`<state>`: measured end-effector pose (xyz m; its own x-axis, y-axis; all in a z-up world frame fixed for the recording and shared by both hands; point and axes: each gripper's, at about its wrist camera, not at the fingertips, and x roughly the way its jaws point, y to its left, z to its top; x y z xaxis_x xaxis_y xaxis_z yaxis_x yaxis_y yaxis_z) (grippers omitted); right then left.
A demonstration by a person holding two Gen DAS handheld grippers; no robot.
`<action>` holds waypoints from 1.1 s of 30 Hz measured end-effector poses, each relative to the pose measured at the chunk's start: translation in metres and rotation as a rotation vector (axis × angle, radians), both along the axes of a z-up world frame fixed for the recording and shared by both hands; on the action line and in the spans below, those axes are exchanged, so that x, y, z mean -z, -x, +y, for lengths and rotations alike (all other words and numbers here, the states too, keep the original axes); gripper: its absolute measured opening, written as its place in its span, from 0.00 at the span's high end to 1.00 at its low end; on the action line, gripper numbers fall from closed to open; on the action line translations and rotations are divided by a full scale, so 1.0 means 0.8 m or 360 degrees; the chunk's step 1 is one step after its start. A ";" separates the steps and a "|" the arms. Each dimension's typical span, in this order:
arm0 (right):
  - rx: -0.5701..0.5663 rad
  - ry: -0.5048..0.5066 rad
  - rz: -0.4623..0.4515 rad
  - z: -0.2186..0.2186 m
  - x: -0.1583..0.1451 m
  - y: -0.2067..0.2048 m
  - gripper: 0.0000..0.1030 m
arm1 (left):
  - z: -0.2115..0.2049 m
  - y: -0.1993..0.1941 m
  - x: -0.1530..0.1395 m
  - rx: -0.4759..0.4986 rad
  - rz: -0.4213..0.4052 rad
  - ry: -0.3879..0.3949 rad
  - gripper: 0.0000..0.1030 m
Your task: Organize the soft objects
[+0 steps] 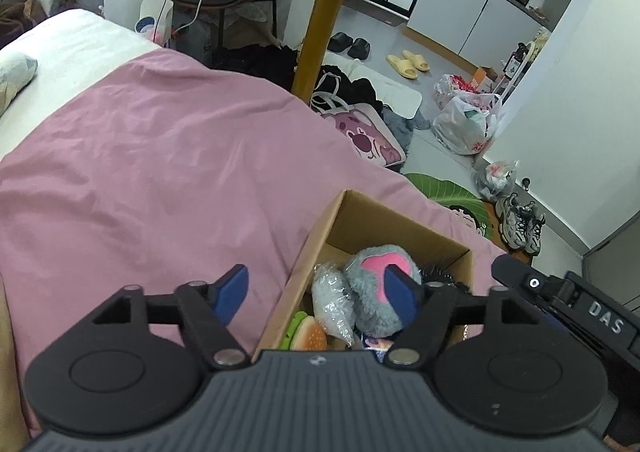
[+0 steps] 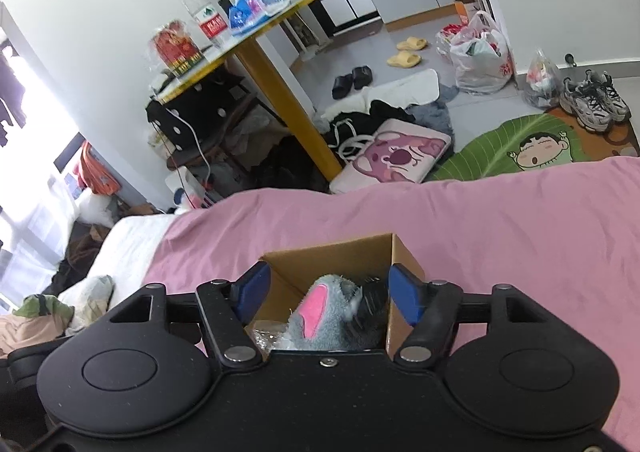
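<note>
1. Landmark: the cardboard box (image 1: 362, 252) sits on the pink bedsheet (image 1: 140, 172), top open, near the bed's floor-side edge.
2. Inside the box: grey plush with a pink patch (image 1: 372, 284), a clear-wrapped grey item (image 1: 334, 300) touching it, a burger toy (image 1: 310, 334) at the near wall, and something dark and spiky (image 2: 370, 300) on the far side of the plush. The plush top rises about to the rim.
3. Your left gripper (image 1: 320, 294) has its fingers spread and holds nothing. One blue finger (image 1: 230, 292) is outside the box over the sheet; the other is over the plush, so the near box wall lies between them.
4. Your right gripper (image 2: 330, 292) also has its fingers spread with nothing in them. They straddle the box's width, with the plush between them; I can't tell whether they touch anything.
5. The right gripper's body shows just beside the box's right wall in the left view, so the two tools are close together there.
6. Open room: the wide bare sheet left of the box is free of objects. Beyond the box the sheet drops to a cluttered floor with a green leaf mat (image 2: 500, 148) and a pink bag (image 2: 396, 156).
</note>
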<state>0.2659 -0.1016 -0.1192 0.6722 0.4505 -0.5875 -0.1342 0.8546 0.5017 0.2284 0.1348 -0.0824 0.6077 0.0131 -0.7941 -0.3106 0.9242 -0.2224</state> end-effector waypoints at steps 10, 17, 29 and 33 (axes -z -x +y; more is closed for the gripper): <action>0.0073 -0.0055 -0.0005 -0.033 -0.019 0.035 0.26 | -0.011 0.015 -0.024 0.0003 0.0010 -0.0031 0.19; 0.0061 -0.0012 -0.0063 -0.051 -0.041 0.060 0.17 | -0.025 0.038 -0.041 0.0027 -0.0007 -0.0054 0.13; 0.0032 0.0074 -0.0104 -0.096 -0.063 0.104 0.00 | -0.063 0.080 -0.085 0.0123 -0.0060 -0.0112 0.04; 0.0028 0.0074 -0.0142 -0.120 -0.074 0.119 0.00 | -0.086 0.094 -0.091 0.0194 -0.0076 -0.0197 0.02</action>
